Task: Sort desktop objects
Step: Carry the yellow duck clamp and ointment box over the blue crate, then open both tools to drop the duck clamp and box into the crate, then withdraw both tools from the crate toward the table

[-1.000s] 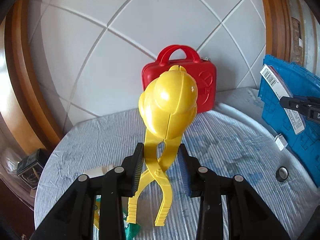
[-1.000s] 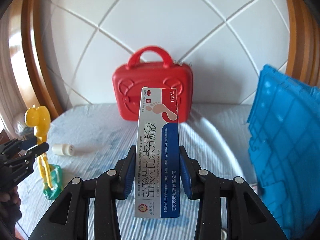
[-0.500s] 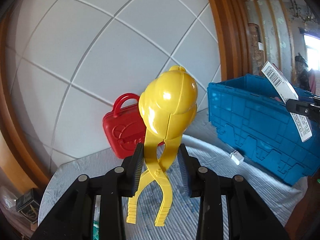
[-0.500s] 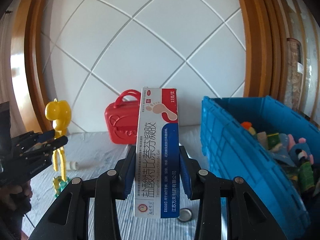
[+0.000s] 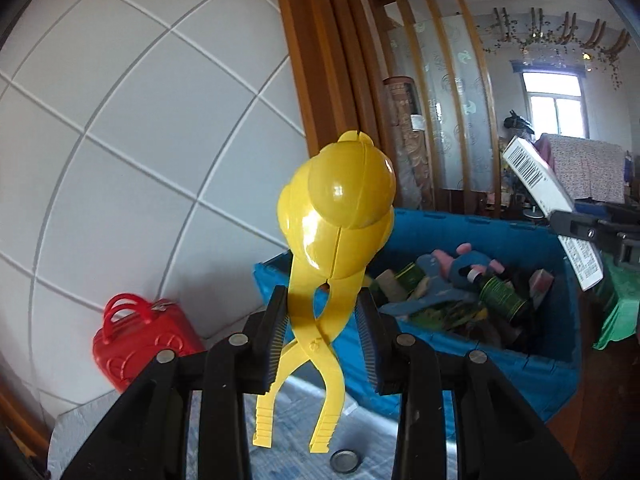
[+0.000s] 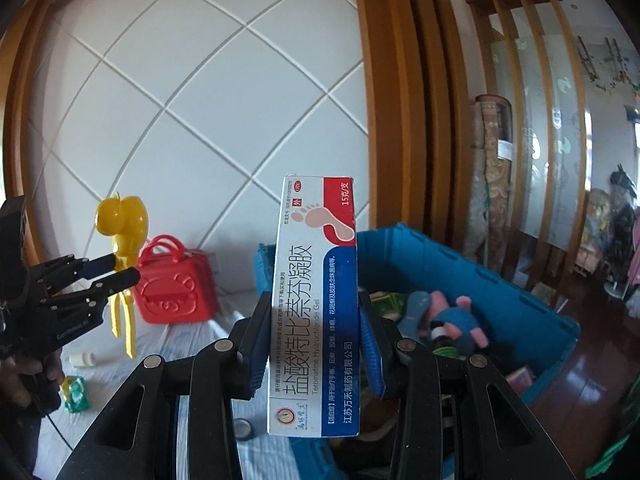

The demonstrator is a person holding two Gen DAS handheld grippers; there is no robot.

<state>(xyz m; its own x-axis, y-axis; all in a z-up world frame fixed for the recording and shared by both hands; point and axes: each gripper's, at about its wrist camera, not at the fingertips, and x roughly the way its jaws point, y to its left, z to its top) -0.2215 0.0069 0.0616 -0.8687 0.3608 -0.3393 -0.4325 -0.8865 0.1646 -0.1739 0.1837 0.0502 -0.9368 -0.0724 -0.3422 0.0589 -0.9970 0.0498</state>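
**Both hands carry their things over to the blue box**

The left gripper (image 5: pixel 322 340) is squeezed tight on a yellow toy (image 5: pixel 340 216). The pads pinch its two thin legs where they cross, and the round yellow head sticks up above the jaws. The long handles hang down below them. The right gripper (image 6: pixel 314 344) is squeezed tight on a white, red and blue medicine box (image 6: pixel 316 304). The medicine box stands up tall between the pads, with a little footprint drawn near its top.

A second ago both grippers were low over the striped cloth (image 5: pixel 292 412) on the table, and the red case (image 5: pixel 140 344) stood right in front of them. Now both hands have lifted and swung across. The red case has slid away to the left side and looks small. The big blue box (image 5: pixel 552 364) fills the space ahead instead. Its top is open and I can see inside. There is a soft blue and pink toy (image 5: pixel 472 264), a dark green bottle (image 5: pixel 502 296) and other small things piled up.

The grip on both things has not changed at all during the swing.

I think this means both things are nearly home. The hands look ready to go out over the blue box and let go. A small round cap (image 5: pixel 345 461) and a little white bottle (image 6: pixel 82 359) lie on the cloth, waiting to be sorted.
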